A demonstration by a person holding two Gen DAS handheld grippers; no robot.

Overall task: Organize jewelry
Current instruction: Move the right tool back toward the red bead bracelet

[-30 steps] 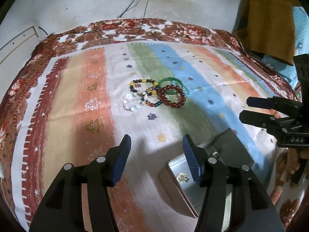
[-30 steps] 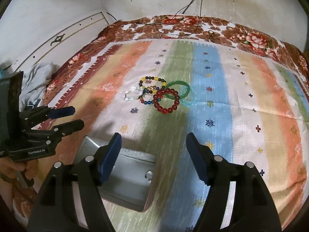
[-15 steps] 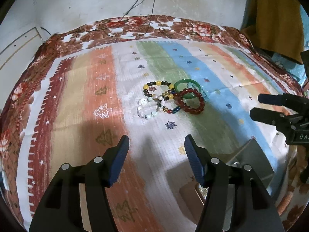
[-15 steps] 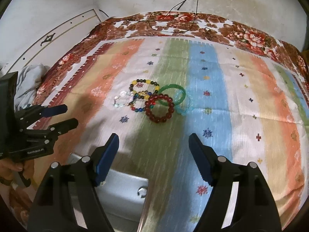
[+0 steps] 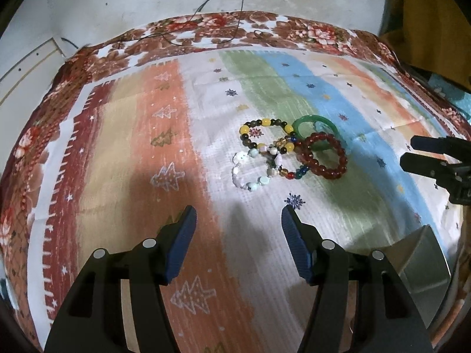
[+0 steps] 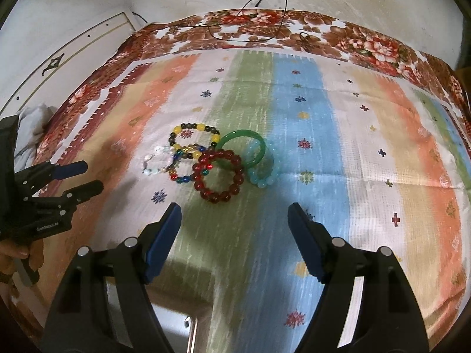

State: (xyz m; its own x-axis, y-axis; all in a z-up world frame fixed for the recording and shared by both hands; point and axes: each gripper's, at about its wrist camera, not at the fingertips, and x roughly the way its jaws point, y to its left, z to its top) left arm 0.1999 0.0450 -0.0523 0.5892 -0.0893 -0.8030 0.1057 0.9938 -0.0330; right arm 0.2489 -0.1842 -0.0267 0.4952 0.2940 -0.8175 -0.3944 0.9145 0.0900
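Observation:
Several bracelets lie overlapping mid-cloth: a dark red beaded one (image 5: pixel 323 156) (image 6: pixel 218 176), a green bangle (image 5: pixel 315 128) (image 6: pixel 244 147), a yellow-and-dark beaded one (image 5: pixel 265 132) (image 6: pixel 194 139), a white beaded one (image 5: pixel 250 173) (image 6: pixel 156 161), a multicolour one (image 6: pixel 184 173) and a pale blue one (image 6: pixel 265 173). My left gripper (image 5: pixel 238 242) is open and empty, short of the white bracelet. My right gripper (image 6: pixel 234 239) is open and empty, just short of the red bracelet. Each gripper shows in the other's view, the right one (image 5: pixel 426 156) and the left one (image 6: pixel 73 178).
A striped cloth with a floral border (image 5: pixel 309 29) (image 6: pixel 368 44) covers the surface. A grey metal box (image 5: pixel 424 256) (image 6: pixel 176 323) sits near the front edge between the grippers. Cables (image 6: pixel 265 0) hang down the white back wall. Mustard fabric (image 5: pixel 426 14) hangs at far right.
Both grippers have moved forward toward the bracelets, which now look nearer and larger. The grey box has slid to the edge of both views. Both jaws stay open.

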